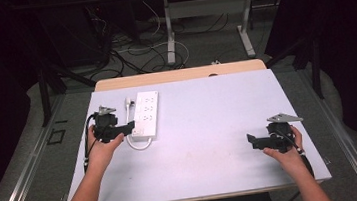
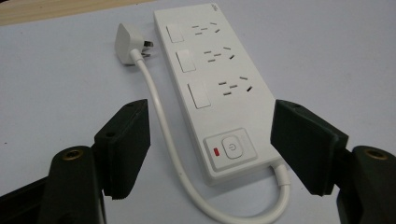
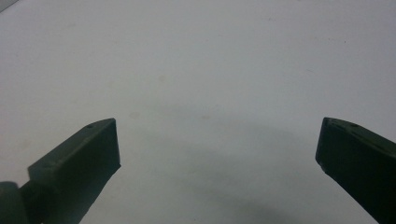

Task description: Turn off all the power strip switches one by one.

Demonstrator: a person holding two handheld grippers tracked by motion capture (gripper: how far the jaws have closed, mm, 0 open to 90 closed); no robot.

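A white power strip (image 1: 147,114) (image 2: 212,88) lies on the left part of the pale table (image 1: 209,122), with three socket sets, three switches and a power button with a red light at its near end. Its short white cable (image 2: 161,121) loops from that end to a white plug (image 1: 128,103) (image 2: 127,43) lying beside the strip. My left gripper (image 1: 128,128) (image 2: 210,149) is open, its jaws standing either side of the strip's near end without touching. My right gripper (image 1: 251,139) (image 3: 217,149) is open over bare table at the right, nothing between its jaws.
A wooden strip (image 1: 179,75) edges the table's far side. Beyond it stand a desk frame's legs (image 1: 170,36) and tangled floor cables (image 1: 131,50). Dark curtains flank both sides.
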